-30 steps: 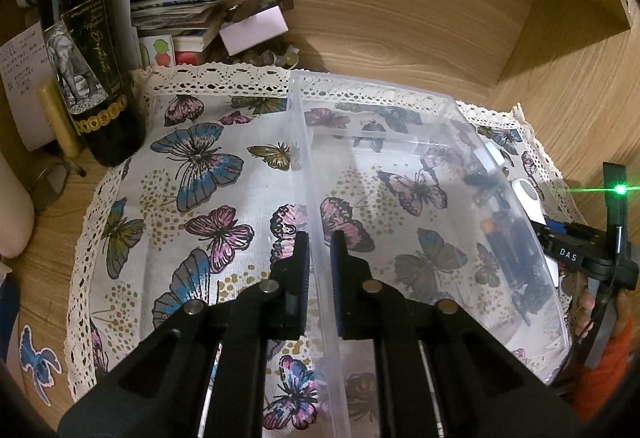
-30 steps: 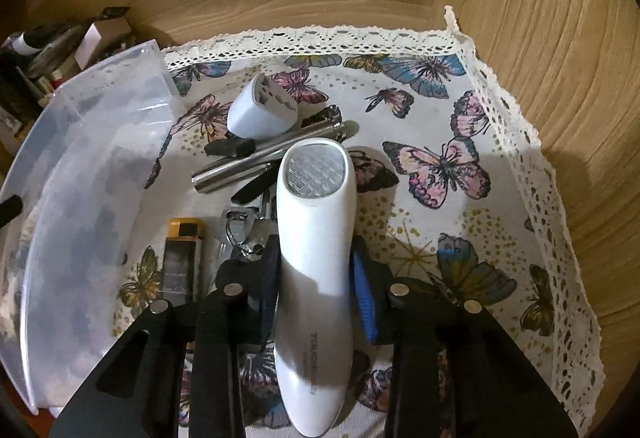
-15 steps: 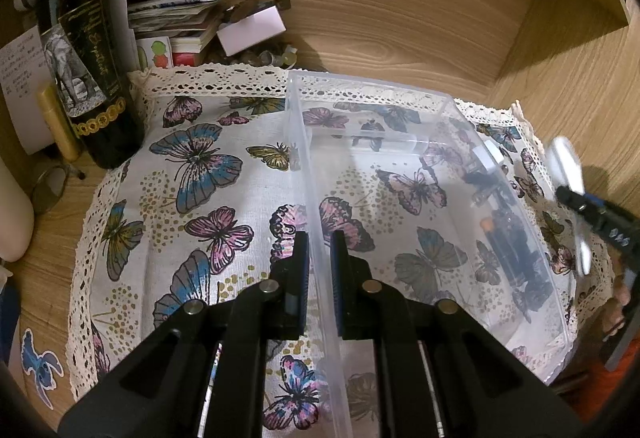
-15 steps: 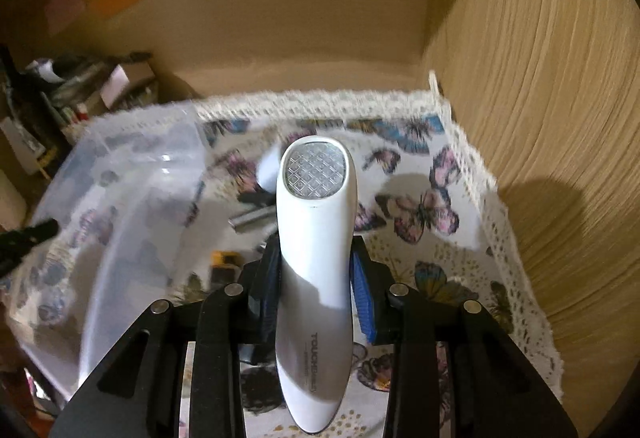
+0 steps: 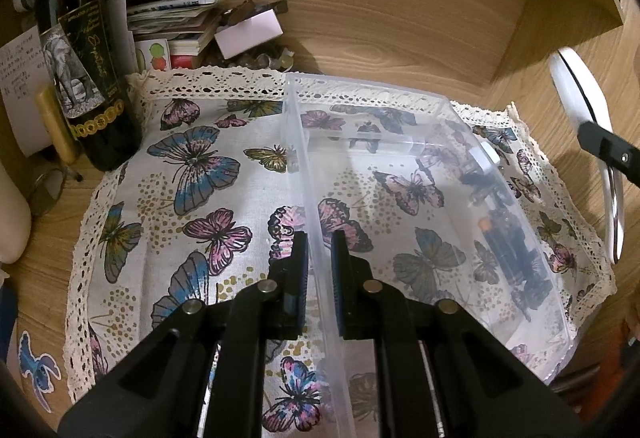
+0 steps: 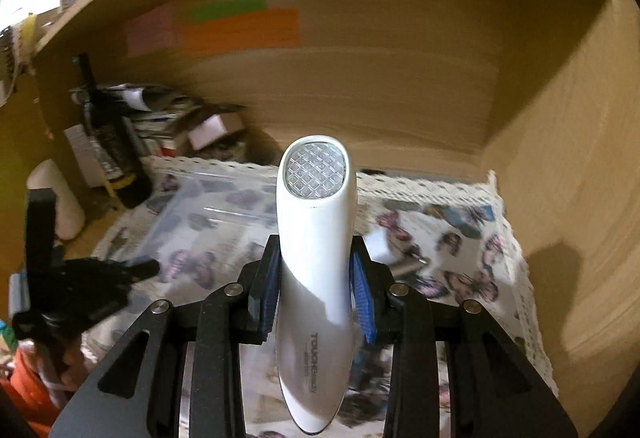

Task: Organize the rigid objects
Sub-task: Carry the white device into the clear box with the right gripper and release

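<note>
A clear plastic bin stands on the butterfly cloth. My left gripper is shut on the bin's left wall, one finger on each side. My right gripper is shut on a white handheld device with a gridded lens at its tip, held up in the air above the cloth. The same white device shows at the right edge of the left wrist view, higher than the bin. The bin lies below and left of the device in the right wrist view. Small dark items lie on the cloth beyond the bin's right wall.
A dark wine bottle stands at the cloth's back left corner, with stacked papers and boxes behind it. Wooden walls close in the back and right sides. A white plug and a metal cylinder lie on the cloth.
My right gripper has lifted the white device off the cloth and tilted upward, with the cloth items dropping away below. The left gripper has stayed on the bin wall.
</note>
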